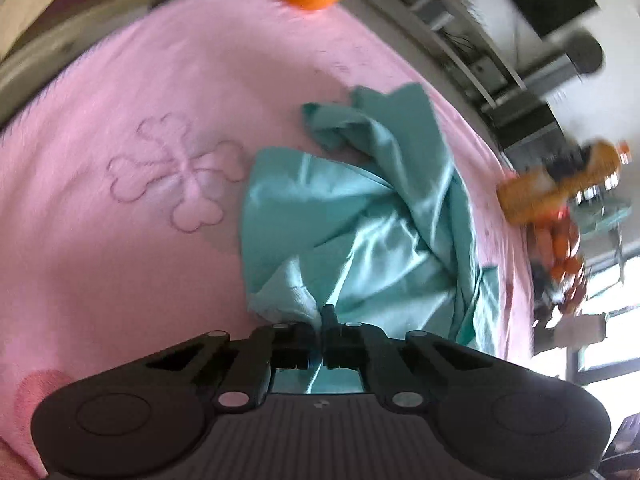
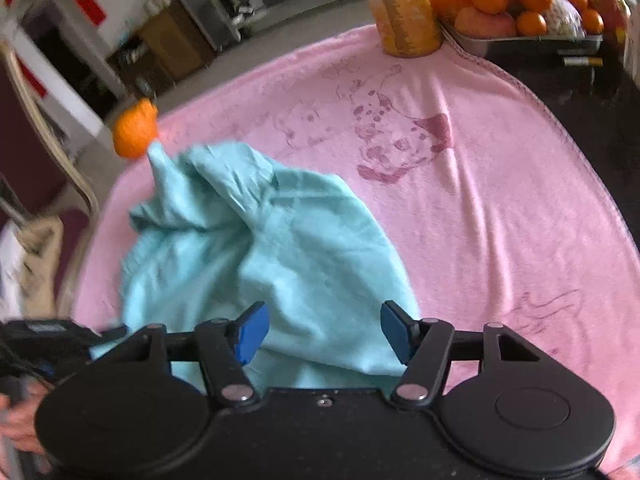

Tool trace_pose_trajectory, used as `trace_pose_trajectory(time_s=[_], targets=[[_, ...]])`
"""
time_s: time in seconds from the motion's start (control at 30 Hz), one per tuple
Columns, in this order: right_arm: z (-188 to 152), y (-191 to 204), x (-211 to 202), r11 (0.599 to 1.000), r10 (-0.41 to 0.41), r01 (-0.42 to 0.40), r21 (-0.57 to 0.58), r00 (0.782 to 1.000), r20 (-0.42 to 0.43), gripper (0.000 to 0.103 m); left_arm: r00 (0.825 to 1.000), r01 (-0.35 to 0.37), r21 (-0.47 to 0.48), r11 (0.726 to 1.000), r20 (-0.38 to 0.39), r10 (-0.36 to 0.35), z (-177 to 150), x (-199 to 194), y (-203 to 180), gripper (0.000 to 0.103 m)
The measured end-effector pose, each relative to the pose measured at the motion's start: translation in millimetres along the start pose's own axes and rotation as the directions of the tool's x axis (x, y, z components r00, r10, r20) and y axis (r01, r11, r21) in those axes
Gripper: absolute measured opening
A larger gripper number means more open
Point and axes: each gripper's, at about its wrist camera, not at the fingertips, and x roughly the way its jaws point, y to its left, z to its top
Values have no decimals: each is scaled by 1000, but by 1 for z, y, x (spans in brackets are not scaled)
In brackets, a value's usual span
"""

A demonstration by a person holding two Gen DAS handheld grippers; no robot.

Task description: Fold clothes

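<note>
A crumpled teal garment [image 1: 360, 216] lies on a pink blanket [image 1: 120, 240]. My left gripper [image 1: 323, 320] is shut on the garment's near edge, with cloth pinched between the black fingers and running back under them. In the right wrist view the same teal garment [image 2: 256, 248] is bunched and twisted, its far tip reaching toward an orange fruit [image 2: 135, 135]. My right gripper [image 2: 320, 332] is open above the garment's near edge, and its blue pads [image 2: 253, 330] hold nothing.
The pink blanket [image 2: 480, 200] carries printed dog drawings. An orange juice carton [image 2: 404, 8] and a tray of oranges and other fruit [image 2: 524, 4] stand at its far right. A chair [image 2: 36, 128] stands to the left. Shelving [image 1: 460, 40] lies beyond the table.
</note>
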Motion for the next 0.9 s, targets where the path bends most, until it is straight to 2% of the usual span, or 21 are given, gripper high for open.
trace_pose_trajectory(time_s=[0.1,0.17,0.23,0.3,0.4,0.43,0.47,0.5,0.53,0.57,0.6,0.63,0.67,0.73,0.8,0.83,0.87,0.9], targets=[[-7,3,8,996,-30,26,-83,998,-50,60,999,-21,42,999,28,19,-3,-3,-5,1],[-13,8,8,986,-69,61,-154,997,-44,63,994,-64,86,994,91,57,-5,-12,-9,0],[-18,12,8,970,-107,96,-224,994,-36,69,975,-154,173,973,188,121,-10,-21,-23,0],[-24,16,9,947,-144,131,-293,989,-24,69,960,-200,243,949,244,140,-16,-23,-36,0],[-33,20,12,903,-203,184,-389,979,-6,68,961,-205,289,935,243,135,-21,-19,-42,0],[-36,21,13,884,-221,204,-420,975,9,65,962,-205,292,934,235,138,-21,-17,-43,0],[-40,25,15,848,-247,239,-473,968,45,59,964,-203,290,935,225,140,-21,-14,-43,0],[-45,31,17,804,-262,270,-530,961,92,53,966,-202,289,936,215,142,-22,-12,-43,0],[-49,38,19,754,-274,302,-583,952,139,42,968,-200,287,937,205,144,-22,-9,-43,0],[-54,44,20,700,-281,334,-631,941,187,35,968,-201,288,936,203,145,-22,-8,-43,0],[-59,50,19,666,-267,349,-659,937,227,30,968,-202,288,936,202,147,-22,-8,-43,0],[-63,56,18,631,-251,365,-685,931,265,13,968,-203,288,936,203,147,-23,-8,-43,0],[-59,54,15,649,-249,375,-662,927,282,1,968,-203,288,936,203,147,-24,-7,-43,0],[-50,51,8,685,-246,394,-612,917,315,1,970,-198,287,937,198,144,-25,-8,-43,0],[-21,18,-13,841,-264,383,-382,907,327,1,973,-187,284,940,186,137,-26,-8,-42,1],[-7,1,-24,895,-275,366,-254,903,331,1,979,-169,283,944,162,127,-27,-7,-40,2],[6,-27,-33,941,-282,323,-98,911,302,1,984,-151,282,947,137,116,-28,-5,-39,4],[13,-52,-37,960,-276,279,28,924,265,1,988,-134,277,951,108,108,-29,-3,-37,6]])
